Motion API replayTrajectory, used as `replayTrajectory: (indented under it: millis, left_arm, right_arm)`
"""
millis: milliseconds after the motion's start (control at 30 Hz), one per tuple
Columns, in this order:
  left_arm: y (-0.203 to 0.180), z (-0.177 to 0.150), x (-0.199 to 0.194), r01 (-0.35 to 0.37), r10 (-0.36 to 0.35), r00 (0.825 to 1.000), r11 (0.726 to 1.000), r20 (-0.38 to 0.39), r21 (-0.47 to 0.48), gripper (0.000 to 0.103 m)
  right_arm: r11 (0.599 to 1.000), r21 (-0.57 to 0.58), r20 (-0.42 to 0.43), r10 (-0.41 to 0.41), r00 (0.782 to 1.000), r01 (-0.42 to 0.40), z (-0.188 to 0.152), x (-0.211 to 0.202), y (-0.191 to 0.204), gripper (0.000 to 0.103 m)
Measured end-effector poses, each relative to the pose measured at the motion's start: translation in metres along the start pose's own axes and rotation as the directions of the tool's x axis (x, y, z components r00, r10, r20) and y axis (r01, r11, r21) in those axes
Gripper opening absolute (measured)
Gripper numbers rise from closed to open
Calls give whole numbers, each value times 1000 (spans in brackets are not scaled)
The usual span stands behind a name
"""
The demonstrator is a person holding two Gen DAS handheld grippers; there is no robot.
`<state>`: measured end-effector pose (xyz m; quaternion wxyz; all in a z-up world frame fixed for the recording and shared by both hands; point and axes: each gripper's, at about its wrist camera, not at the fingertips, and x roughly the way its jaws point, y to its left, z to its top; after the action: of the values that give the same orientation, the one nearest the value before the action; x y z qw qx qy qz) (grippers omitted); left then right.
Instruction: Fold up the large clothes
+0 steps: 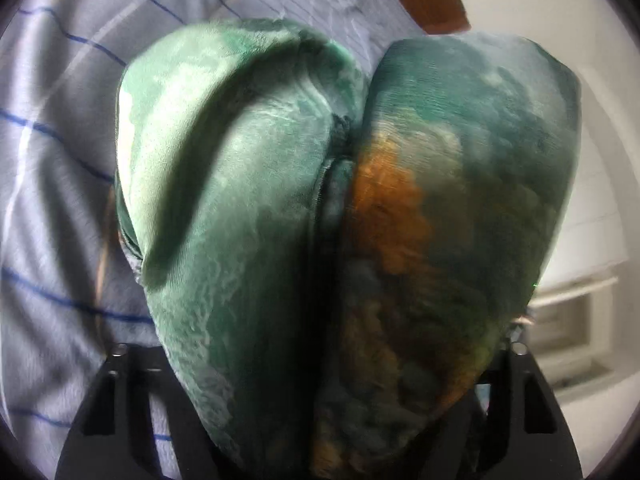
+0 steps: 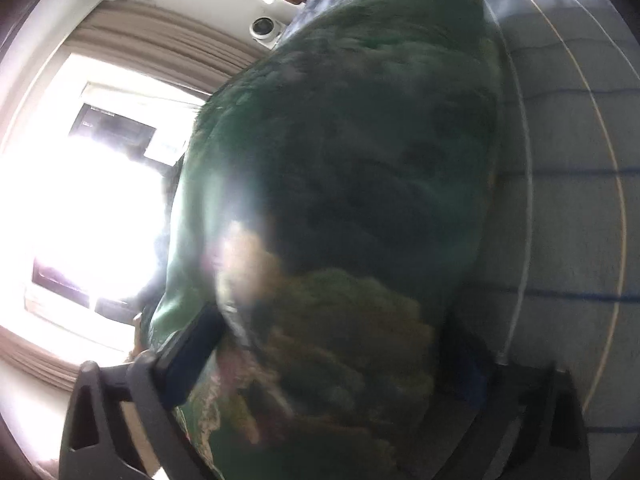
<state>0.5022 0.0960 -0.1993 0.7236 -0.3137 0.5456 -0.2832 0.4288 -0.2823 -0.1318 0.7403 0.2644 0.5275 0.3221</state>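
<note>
Bulky green garment (image 1: pixel 304 208) bunched between both grippers over the striped bed sheet (image 1: pixel 60 160), filling left gripper (image 1: pixel 320 420) and right gripper (image 2: pixel 320 380); jaw grip can't be told, fabric hides pads.

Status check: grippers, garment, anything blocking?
Left gripper and right gripper: bunched green plush garment with orange patches between the fingers, grip unclear. Pale blue-striped bedsheet beneath. No obstruction seen.

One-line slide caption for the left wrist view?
Bulging green plush garment with an orange patch fills the view, over a pale blue-striped sheet.
</note>
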Motion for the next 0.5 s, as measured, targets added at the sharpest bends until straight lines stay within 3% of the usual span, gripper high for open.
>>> replayTrajectory:
  millis: [133, 200, 367, 500]
  left_arm:
    - [-21, -14, -21, 19, -21, 994, 1000, 105, 25, 44]
    - [-46, -21, -32, 11, -20, 993, 996, 114, 84, 43]
    - [-110, -22, -72, 4, -38, 984, 982, 173, 191, 43]
    - [-159, -15, -101, -11, -55, 969, 964, 239, 267, 44]
  right_arm:
    - [966, -205, 71, -145, 987, 157, -2, -7, 44, 72]
    - [913, -335, 141, -194, 971, 231, -11, -18, 75, 67]
    - [848, -469, 250, -139, 958, 245, -22, -54, 123, 66]
    - [867, -460, 314, -41, 949, 190, -12, -98, 139, 66]
